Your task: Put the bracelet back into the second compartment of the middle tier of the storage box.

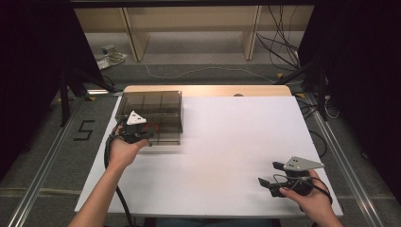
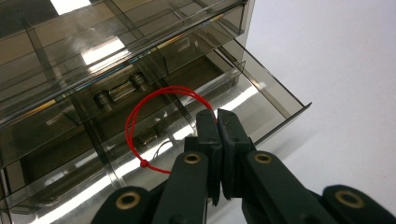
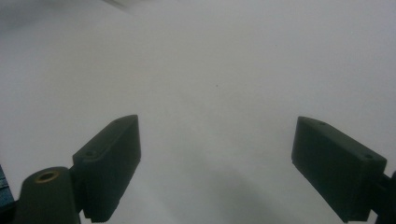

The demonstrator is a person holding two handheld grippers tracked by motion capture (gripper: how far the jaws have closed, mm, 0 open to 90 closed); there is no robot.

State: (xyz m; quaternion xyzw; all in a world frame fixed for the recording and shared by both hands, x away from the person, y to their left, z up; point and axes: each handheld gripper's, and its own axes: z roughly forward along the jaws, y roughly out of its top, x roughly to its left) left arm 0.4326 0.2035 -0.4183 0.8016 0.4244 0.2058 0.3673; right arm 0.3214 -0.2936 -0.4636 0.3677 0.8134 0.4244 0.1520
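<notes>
Left gripper (image 2: 217, 116): jaws are pressed together, a red string loop (image 2: 159, 123) is pinched between the tips. In the high view the left gripper (image 1: 142, 135) is seen at the front edge of a smoky clear plastic box (image 1: 156, 106), which is set at the far left corner of the table (image 1: 227, 142).

The loop is held above the opened drawer (image 2: 261, 88) of the box, which is pulled out toward the table's near side. A small knot is seen at the low end of the loop. Whether the loop touches the drawer floor cannot be told. Dividers are seen inside the box, with 2 or 3 small metal parts (image 2: 119, 91) in a compartment behind the loop.

Right gripper (image 3: 217, 154): jaws are spread wide, nothing is held between them; plain white tabletop is seen below. In the high view the right gripper (image 1: 274, 175) is held near the near right corner of the table, well apart from the box, with the jaws pointed left.
</notes>
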